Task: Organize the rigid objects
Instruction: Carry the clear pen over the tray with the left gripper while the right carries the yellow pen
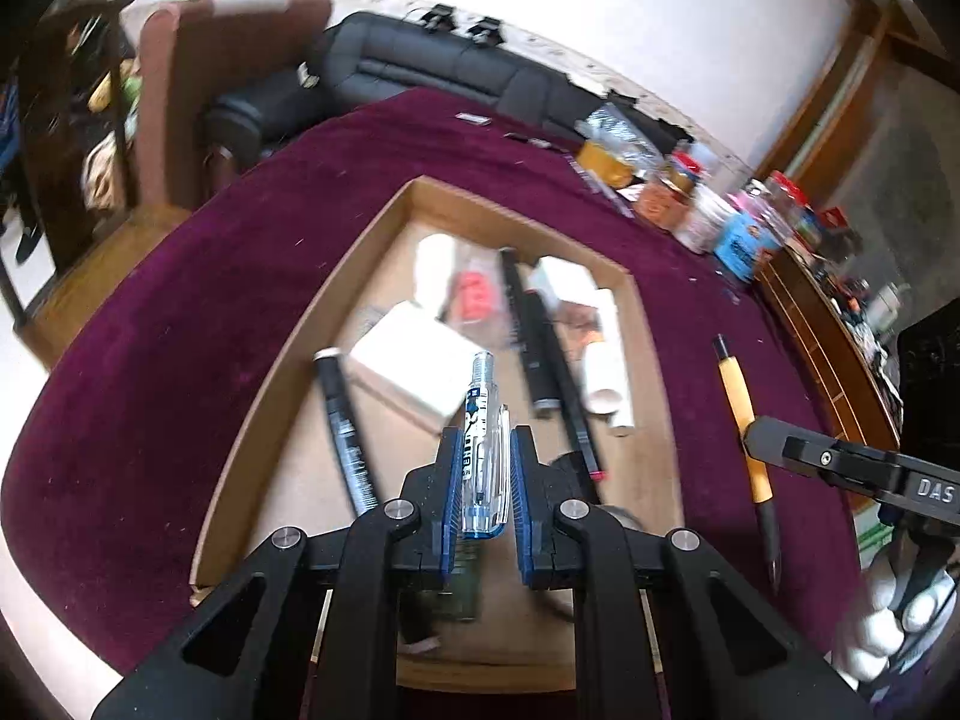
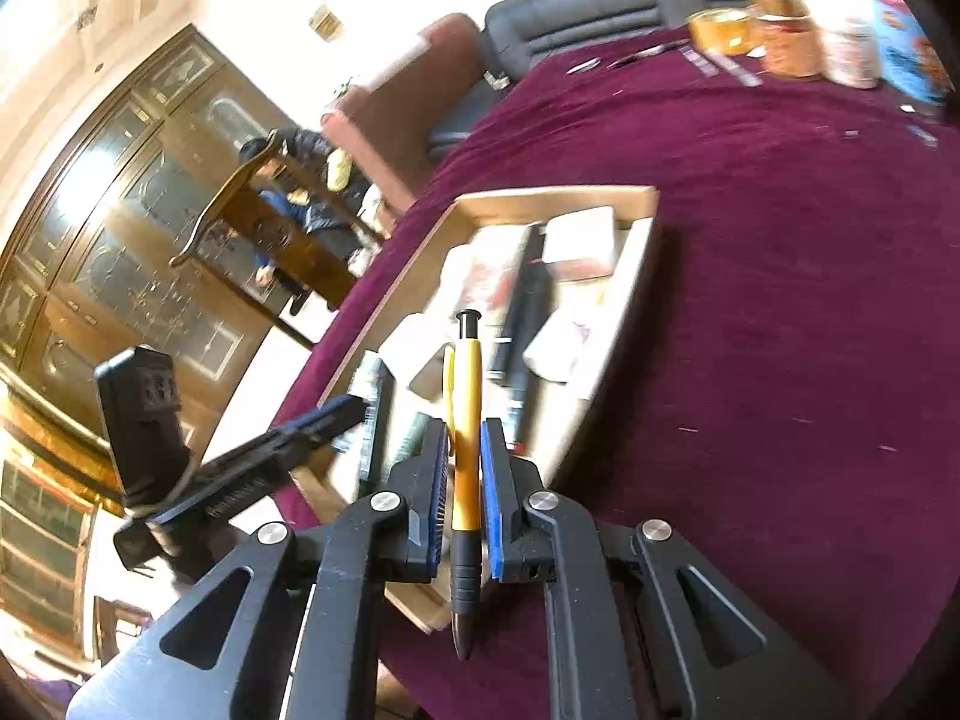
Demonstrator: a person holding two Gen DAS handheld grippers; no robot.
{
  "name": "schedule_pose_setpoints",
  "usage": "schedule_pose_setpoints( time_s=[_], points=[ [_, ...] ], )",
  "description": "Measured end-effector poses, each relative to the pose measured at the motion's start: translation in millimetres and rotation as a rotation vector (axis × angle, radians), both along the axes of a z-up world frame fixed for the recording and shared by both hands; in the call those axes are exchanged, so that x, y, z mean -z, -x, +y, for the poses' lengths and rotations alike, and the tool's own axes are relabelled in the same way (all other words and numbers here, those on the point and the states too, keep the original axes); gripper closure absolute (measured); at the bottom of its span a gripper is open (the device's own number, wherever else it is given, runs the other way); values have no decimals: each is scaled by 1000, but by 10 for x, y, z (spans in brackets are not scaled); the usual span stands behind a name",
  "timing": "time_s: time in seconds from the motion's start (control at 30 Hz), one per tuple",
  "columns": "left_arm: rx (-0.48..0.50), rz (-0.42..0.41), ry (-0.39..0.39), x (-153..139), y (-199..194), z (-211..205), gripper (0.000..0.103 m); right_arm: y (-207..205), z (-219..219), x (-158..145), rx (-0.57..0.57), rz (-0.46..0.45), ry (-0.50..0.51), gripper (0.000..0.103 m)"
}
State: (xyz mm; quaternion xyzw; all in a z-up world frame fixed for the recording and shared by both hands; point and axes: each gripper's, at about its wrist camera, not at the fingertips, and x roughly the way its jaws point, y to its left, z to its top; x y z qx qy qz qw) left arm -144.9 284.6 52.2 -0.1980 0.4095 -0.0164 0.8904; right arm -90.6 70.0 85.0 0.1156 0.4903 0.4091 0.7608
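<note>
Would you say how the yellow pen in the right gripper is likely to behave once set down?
The yellow pen looks stiff and light. Its round barrel may roll on the cloth, though the clip could stop it. Its smooth body might slip between the right gripper pads.

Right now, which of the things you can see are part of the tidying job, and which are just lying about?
Part of the job:
- clear blue pen in the left gripper
- yellow pen in the right gripper
- cardboard tray, with markers and white boxes in it

Just lying about:
- jars and packets at the table's far edge
- black sofa
- wooden cabinet
</note>
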Motion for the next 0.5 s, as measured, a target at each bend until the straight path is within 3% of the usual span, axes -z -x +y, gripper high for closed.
schedule_pose_setpoints(
  time_s=[0.23,0.5],
  points=[
    [-31,61,30,245,-71,153,91,-133,479,168,0,82,7,94],
    [-49,78,23,340,-37,262,91,-396,837,449,100,96,106,94]
  ],
)
